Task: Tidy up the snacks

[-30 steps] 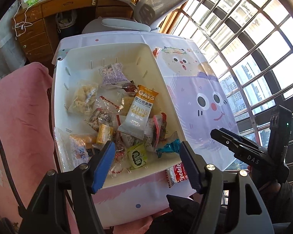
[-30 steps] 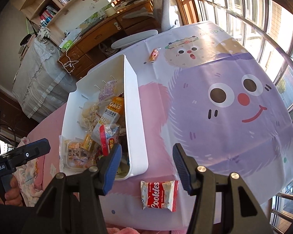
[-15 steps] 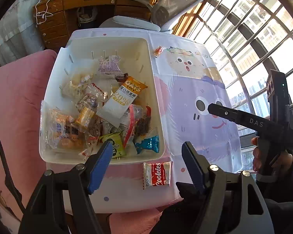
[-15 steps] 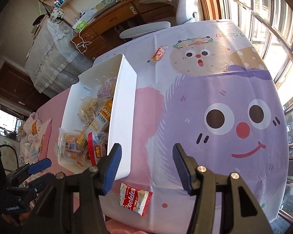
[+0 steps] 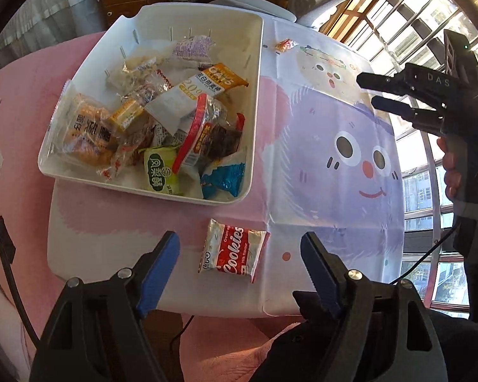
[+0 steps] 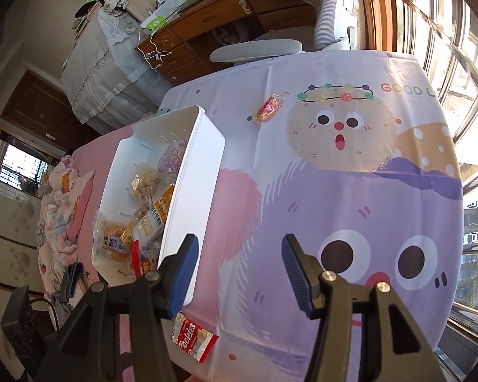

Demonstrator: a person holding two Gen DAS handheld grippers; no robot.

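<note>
A white bin (image 5: 255, 102) (image 6: 204, 172) holds several wrapped snacks. A red and silver Cookies packet (image 5: 234, 250) (image 6: 192, 339) lies on the cloth just in front of the bin. My left gripper (image 5: 240, 246) hovers above that packet, its jaws opening, the packet below the gap and untouched. A small orange wrapped snack (image 5: 285, 44) (image 6: 269, 106) lies at the far side of the cloth beside the bin. My right gripper (image 6: 239, 251) (image 5: 369, 90) is open and empty over the cloth, right of the bin.
The table wears a cartoon cloth (image 6: 350, 191) with a purple face. A grey office chair (image 6: 258, 49) and a wooden desk (image 6: 239, 9) stand behind it. Windows (image 6: 446, 31) run along the right. A pink bedspread (image 5: 12, 102) lies left of the bin.
Both grippers shifted right across the table. My left gripper left the bin, came over the Cookies packet, sank a little and spread wider. My right gripper rolled and moved toward the far side of the cloth.
</note>
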